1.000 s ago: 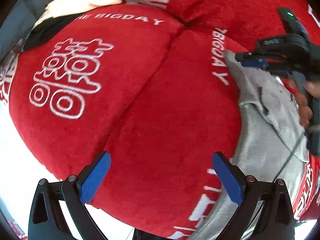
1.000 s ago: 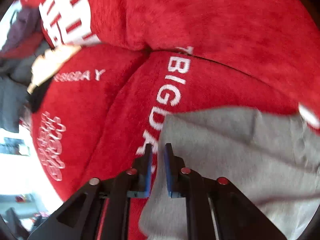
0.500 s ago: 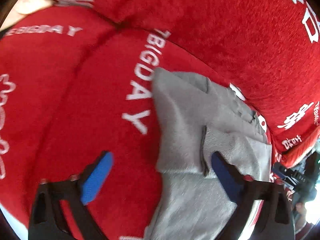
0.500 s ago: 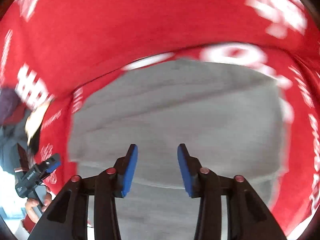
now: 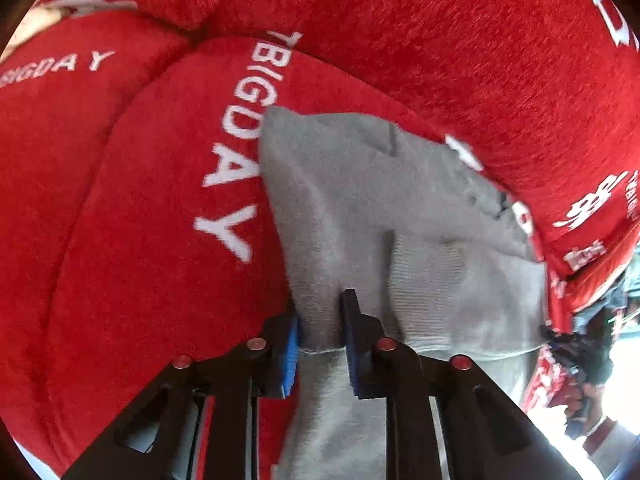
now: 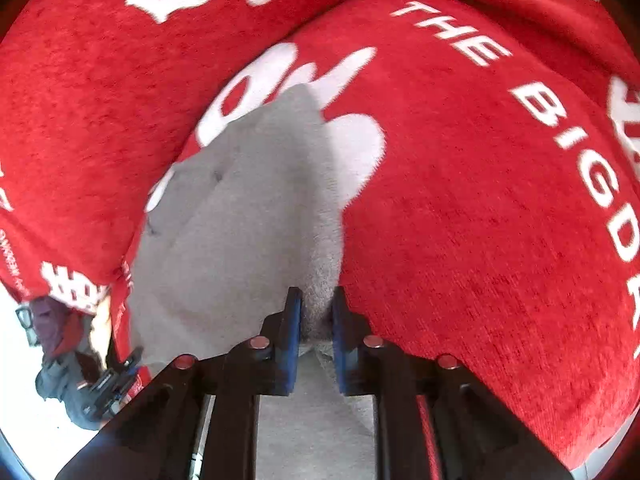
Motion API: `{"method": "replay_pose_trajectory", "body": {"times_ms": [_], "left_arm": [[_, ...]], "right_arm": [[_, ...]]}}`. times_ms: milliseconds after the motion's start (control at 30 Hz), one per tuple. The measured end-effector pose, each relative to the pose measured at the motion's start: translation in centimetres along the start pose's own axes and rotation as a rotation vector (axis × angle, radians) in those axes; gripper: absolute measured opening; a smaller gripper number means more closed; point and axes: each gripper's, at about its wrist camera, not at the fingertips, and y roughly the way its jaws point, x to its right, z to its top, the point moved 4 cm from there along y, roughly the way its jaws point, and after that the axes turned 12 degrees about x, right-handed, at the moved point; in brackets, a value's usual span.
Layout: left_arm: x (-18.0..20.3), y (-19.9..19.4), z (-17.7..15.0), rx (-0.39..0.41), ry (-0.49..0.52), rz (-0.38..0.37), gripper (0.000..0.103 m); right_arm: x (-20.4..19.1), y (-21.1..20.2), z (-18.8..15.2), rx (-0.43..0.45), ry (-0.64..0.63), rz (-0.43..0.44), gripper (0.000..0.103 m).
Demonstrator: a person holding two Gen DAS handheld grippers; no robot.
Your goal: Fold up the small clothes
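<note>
On the left, my left gripper (image 5: 320,330) is closing on the near left edge of the grey garment (image 5: 400,208), cloth bunched between the pads. The garment lies on red cushions (image 5: 120,220) printed "BIGDAY". My right gripper (image 6: 316,322) is closing on its near right edge.

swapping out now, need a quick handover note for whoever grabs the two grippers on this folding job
Left gripper: jaws closing on the near hem of the small grey knit garment, cloth between the pads.
Right gripper: jaws closing on a bunched edge of the same garment, cloth between the pads.
The garment lies spread on the red plush cushion with white lettering.
Done: both edges taken up.
Left: no finished fold shows yet; probably lift and fold over, then smooth.
</note>
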Motion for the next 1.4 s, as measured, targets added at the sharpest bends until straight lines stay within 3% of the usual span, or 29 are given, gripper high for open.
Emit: {"method": "replay_pose_trajectory", "body": {"times_ms": [133,267,333,367,400,467,500,767,1167,1400], "left_arm": [[-0.6,-0.2,-0.2,0.011,-0.026,0.002,0.021],[-0.7,-1.2,-0.5,0.025,-0.028,0.067,0.023],[-0.8,-1.7,-0.6,0.026,-0.034,0.111,0.048],[-1.0,-2.2,-0.6,0.038,-0.022,0.185,0.07],[-1.0,-2.6,-0.6,0.051,-0.01,0.217,0.075],[-0.9,-3.1,-0.7,0.053,0.01,0.24,0.075],[-0.8,-3.4,-0.9,0.04,0.015,0.25,0.075],[1.4,-4.8,-2.8,0.001,0.063,0.268,0.075],[8.2,-4.8,-7.5,-0.12,0.169,0.244,0.075],[12.0,-5.1,-9.8,-0.148,0.193,0.249,0.075]], "right_arm": [[1.2,0.9,0.1,-0.023,-0.013,-0.009,0.015],[1.3,0.2,-0.4,0.002,-0.02,-0.003,0.02],[1.1,-0.1,-0.5,-0.001,-0.023,-0.016,0.023],[1.4,-0.3,-0.6,-0.003,-0.024,-0.021,0.027],[1.3,-0.6,-0.6,-0.008,-0.027,-0.036,0.03],[1.3,-0.9,-0.7,-0.007,-0.028,-0.057,0.047],[1.2,-1.4,-0.8,0.0,-0.032,-0.073,0.048],[0.2,-4.7,-2.3,0.021,-0.053,-0.103,0.055],[-2.0,-5.2,-8.3,-0.104,-0.107,-0.038,0.058],[-1.9,-5.3,-10.5,-0.176,-0.104,0.01,0.058]]}}
